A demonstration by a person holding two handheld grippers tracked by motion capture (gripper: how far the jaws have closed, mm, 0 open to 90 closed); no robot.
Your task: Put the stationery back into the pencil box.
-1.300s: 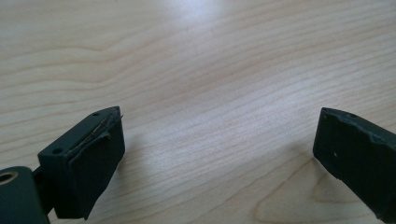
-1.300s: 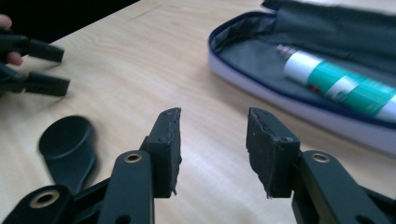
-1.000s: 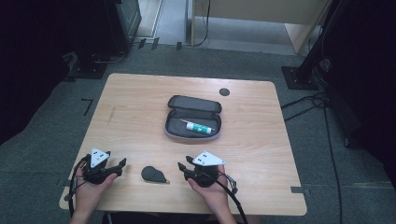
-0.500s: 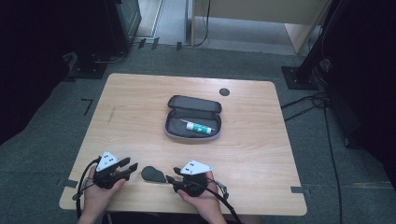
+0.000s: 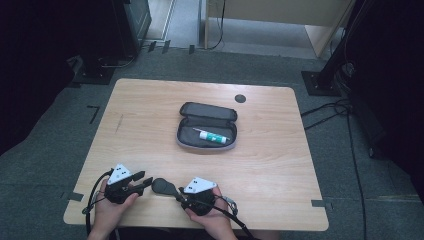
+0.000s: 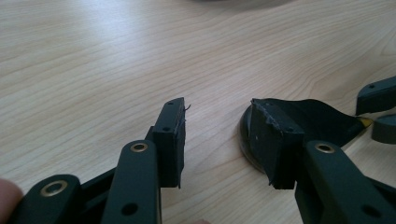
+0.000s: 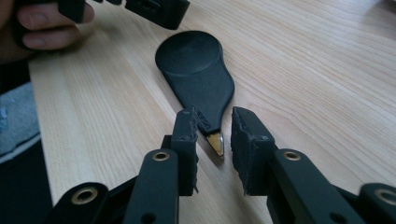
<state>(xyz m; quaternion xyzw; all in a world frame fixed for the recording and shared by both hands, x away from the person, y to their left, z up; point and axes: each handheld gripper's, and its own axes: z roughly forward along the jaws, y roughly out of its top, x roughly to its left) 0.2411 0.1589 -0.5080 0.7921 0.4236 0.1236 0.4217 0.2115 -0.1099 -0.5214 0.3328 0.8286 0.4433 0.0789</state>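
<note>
My right gripper (image 7: 212, 128) is narrowly open, its jaws on either side of the gold tip of a black paddle-shaped tool (image 7: 198, 74) lying flat near the table (image 5: 280, 150) edge. My left gripper (image 6: 219, 135) gapes wide beside its round end.

In the high view we cannot read the print on the small tube (image 5: 212, 136) inside the open pouch (image 5: 206, 126); it is too small. In the left gripper view, that pouch (image 6: 243, 3) is perhaps the blurred sliver cut off at the top edge.
</note>
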